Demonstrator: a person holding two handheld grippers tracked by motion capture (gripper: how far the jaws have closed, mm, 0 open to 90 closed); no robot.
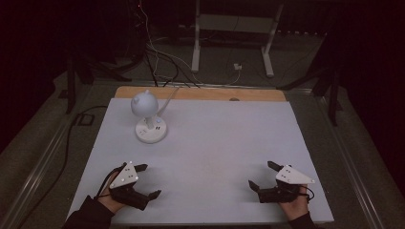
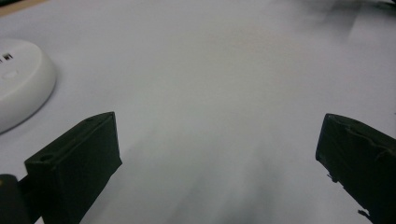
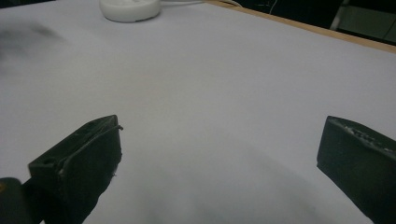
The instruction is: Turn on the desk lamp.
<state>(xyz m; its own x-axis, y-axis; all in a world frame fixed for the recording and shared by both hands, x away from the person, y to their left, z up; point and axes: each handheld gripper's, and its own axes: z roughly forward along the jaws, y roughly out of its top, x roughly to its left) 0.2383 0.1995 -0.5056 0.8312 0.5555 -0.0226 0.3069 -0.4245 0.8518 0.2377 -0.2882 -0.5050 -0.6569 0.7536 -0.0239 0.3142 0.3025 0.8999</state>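
White desk lamp (image 1: pixel 149 117) sits untouched ahead of my left gripper (image 1: pixel 149 181); both it and my right gripper (image 1: pixel 261 175) gape wide, empty.

Probably a lab: dark room, floor cables (image 1: pixel 157 67).

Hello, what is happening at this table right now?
A person holds a gripper in each hand, low over the near edge of a white table. The left gripper and the right gripper are both open, with nothing between their fingers. A small white lamp on a round base stands untouched at the far left, nearer to the left gripper.
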